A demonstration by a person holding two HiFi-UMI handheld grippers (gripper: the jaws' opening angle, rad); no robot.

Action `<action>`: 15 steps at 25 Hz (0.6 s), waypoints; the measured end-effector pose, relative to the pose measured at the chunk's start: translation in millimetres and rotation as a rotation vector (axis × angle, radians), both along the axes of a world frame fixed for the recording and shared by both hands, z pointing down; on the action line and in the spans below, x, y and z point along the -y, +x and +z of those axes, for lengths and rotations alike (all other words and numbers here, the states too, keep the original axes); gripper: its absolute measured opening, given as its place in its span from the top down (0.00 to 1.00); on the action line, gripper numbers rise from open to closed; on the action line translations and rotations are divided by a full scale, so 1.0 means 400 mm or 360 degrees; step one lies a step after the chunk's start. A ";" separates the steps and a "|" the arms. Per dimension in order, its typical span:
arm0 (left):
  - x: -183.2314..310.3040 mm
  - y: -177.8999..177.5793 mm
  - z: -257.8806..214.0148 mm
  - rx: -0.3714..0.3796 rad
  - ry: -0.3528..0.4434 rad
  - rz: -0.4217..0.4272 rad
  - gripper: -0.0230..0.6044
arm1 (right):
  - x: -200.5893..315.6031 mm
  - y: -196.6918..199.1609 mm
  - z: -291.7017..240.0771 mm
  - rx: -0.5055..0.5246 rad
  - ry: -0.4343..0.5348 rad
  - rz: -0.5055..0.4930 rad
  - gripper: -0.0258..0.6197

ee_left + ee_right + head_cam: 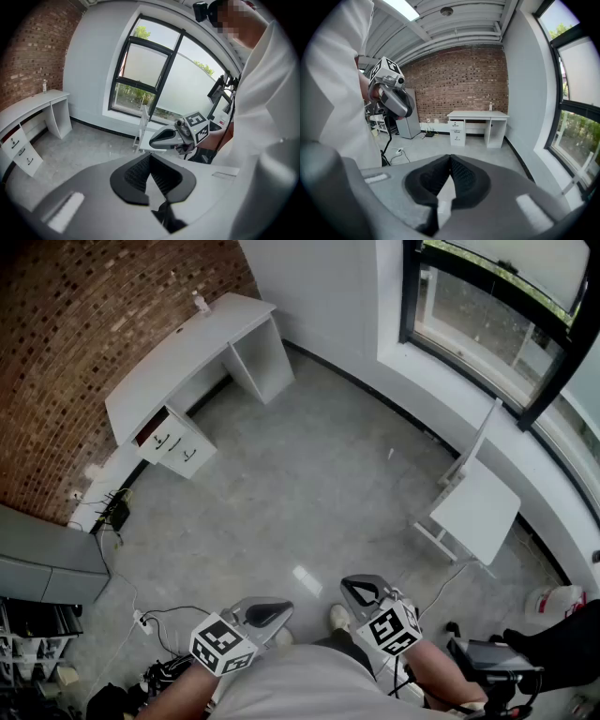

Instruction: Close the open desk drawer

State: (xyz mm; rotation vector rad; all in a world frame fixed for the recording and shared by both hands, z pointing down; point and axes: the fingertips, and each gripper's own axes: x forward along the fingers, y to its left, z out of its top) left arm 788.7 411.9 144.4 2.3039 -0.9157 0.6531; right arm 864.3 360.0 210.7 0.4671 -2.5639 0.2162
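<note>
A white desk point(178, 352) stands far off against the brick wall. Its drawer unit point(176, 444) has the top drawer point(155, 430) pulled out a little, with a dark gap showing. The same desk point(478, 115) and drawer unit point(457, 132) appear small in the right gripper view. In the left gripper view the drawer unit point(21, 151) sits at the left edge. My left gripper point(270, 613) and right gripper point(360, 592) are held close to my body, far from the desk. Both are shut and hold nothing.
A small white table point(478, 512) with a folding chair point(473, 442) stands by the window at the right. A grey cabinet point(47, 563) is at the left, with cables point(141, 620) on the floor near it. A bottle point(201, 304) stands on the desk. Black gear point(492, 657) is at the lower right.
</note>
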 end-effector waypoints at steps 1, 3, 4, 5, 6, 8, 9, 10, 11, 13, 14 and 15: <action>0.004 -0.008 0.003 0.0006 0.0013 -0.0015 0.96 | 0.003 -0.004 0.002 0.0006 -0.0002 -0.0006 0.96; 0.002 -0.029 0.009 0.0012 0.0032 -0.0049 0.96 | -0.002 -0.020 0.005 0.0014 -0.0003 -0.0031 0.96; -0.006 -0.044 0.011 0.0012 0.0038 -0.0068 0.96 | -0.011 -0.035 0.006 0.0015 0.0000 -0.0056 0.96; -0.018 -0.061 0.012 0.0011 0.0043 -0.0090 0.96 | -0.024 -0.056 0.005 0.0015 0.0005 -0.0090 0.96; -0.034 -0.080 0.010 0.0008 0.0049 -0.0116 0.96 | -0.039 -0.081 0.001 0.0012 0.0012 -0.0132 0.96; -0.075 -0.126 0.004 -0.0008 0.0062 -0.0186 0.96 | -0.074 -0.144 -0.009 0.0003 0.0025 -0.0234 0.96; -0.098 -0.156 0.001 -0.0022 0.0071 -0.0233 0.96 | -0.093 -0.183 -0.015 -0.0001 0.0031 -0.0289 0.96; -0.121 -0.191 -0.001 -0.0041 0.0083 -0.0286 0.96 | -0.113 -0.225 -0.019 -0.0007 0.0038 -0.0342 0.96; -0.144 -0.228 -0.003 -0.0065 0.0100 -0.0341 0.96 | -0.132 -0.269 -0.023 -0.0016 0.0046 -0.0393 0.96; -0.192 -0.304 -0.010 -0.0112 0.0146 -0.0441 0.96 | -0.172 -0.355 -0.033 -0.0033 0.0065 -0.0487 0.96; -0.221 -0.340 -0.012 -0.0131 0.0169 -0.0481 0.96 | -0.198 -0.397 -0.038 -0.0037 0.0064 -0.0526 0.96; -0.254 -0.375 -0.014 -0.0146 0.0190 -0.0517 0.96 | -0.231 -0.437 -0.044 -0.0033 0.0048 -0.0559 0.96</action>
